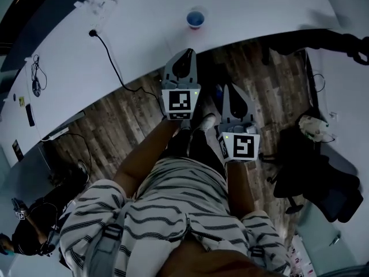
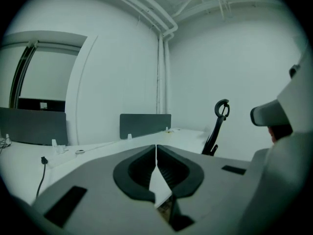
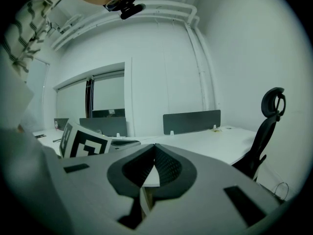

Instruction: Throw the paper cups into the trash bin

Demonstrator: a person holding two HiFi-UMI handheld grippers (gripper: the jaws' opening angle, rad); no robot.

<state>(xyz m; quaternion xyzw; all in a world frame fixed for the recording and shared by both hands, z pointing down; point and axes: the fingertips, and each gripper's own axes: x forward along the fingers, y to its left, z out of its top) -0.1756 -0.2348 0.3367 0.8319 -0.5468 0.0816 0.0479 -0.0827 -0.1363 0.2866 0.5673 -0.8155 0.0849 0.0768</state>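
Blue paper cup, reddish base, upright on the white desk.

One paper cup, far off near the top of the head view. Small, round, blue-walled, with a pale rim and a bluish inside. A reddish tint low on the near side, possibly a band or a base, too small to tell. Standing upright, mouth open toward the ceiling, on the white desk. Set a little back from the desk's curved near edge, on bare tabletop. Well to the right of the black cable trailing across the same desk.
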